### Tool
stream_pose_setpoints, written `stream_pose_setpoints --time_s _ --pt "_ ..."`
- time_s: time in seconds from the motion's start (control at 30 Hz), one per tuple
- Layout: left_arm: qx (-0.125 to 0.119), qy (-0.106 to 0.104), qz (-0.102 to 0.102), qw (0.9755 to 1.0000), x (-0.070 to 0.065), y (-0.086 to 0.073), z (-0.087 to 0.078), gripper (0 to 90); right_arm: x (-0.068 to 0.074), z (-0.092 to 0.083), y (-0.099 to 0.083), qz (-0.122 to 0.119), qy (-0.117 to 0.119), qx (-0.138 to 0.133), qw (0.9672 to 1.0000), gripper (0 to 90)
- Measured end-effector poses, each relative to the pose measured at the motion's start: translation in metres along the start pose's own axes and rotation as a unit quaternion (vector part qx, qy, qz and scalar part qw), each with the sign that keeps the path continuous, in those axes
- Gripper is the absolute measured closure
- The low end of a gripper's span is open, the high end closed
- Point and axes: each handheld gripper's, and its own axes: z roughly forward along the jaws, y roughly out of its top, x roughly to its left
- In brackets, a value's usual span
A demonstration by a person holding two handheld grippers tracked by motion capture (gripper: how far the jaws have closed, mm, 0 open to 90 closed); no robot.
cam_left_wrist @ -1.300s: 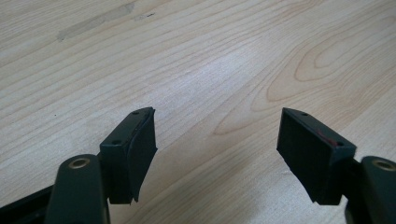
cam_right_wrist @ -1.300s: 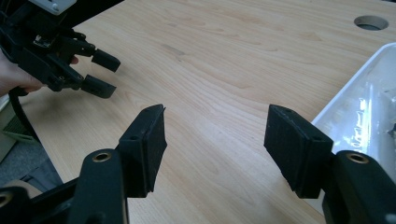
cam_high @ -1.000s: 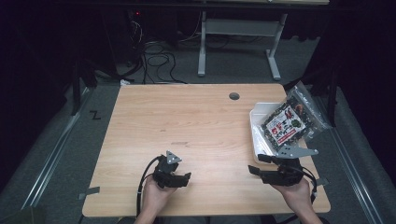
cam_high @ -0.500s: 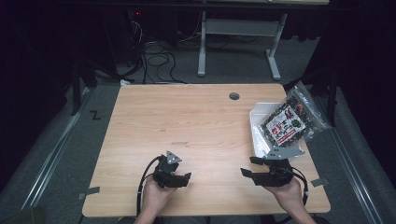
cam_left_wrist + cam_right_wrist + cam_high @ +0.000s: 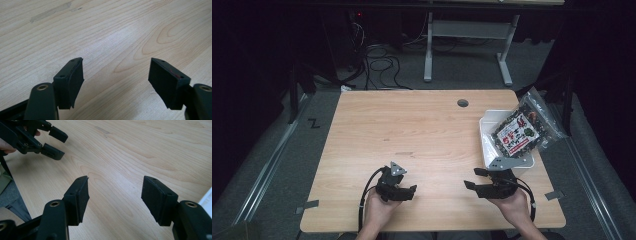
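Resting low over the near edge of the wooden table [image 5: 422,130], the left gripper [image 5: 409,190] sits in the person's left hand [image 5: 379,212] with its jaws spread wide and nothing between them — in the left gripper view bare wood grain shows in the gap between the two black pads [image 5: 72,80].

The right gripper [image 5: 473,179] is held in the right hand [image 5: 514,210], also near the table's front edge, and points across toward the left gripper. Its jaws stand wide apart too, empty, with plain tabletop between the pads [image 5: 156,198] in the right gripper view; the left gripper [image 5: 53,141] shows farther off at the upper left of that view, its jaws also parted.

Just behind the right gripper, on the side away from the left one, lies a white tray [image 5: 484,140] — its near end is close to the grey plate on top of the gripper. A clear snack bag [image 5: 524,130] with a red and black label rests tilted in the tray, overhanging its far side. Neither gripper touches tray or bag.
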Motion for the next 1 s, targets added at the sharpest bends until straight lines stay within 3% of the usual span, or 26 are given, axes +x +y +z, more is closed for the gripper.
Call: stream_pose_setpoints --time_s 0.27,0.6,1.0 --pt "-0.001 -0.001 0.001 1.0000 0.000 0.000 0.000 28.8 -0.004 0.010 0.002 0.006 -0.005 0.009 0.9999 39.6" --pt "0.000 -0.002 0.003 1.0000 -0.001 0.000 0.000 28.8 -0.001 0.022 0.005 -0.016 -0.018 0.021 0.9995 39.7" --pt "0.002 -0.001 0.004 1.0000 -0.001 0.000 0.001 28.8 -0.006 0.034 0.007 -0.021 -0.031 0.034 0.9987 39.9"
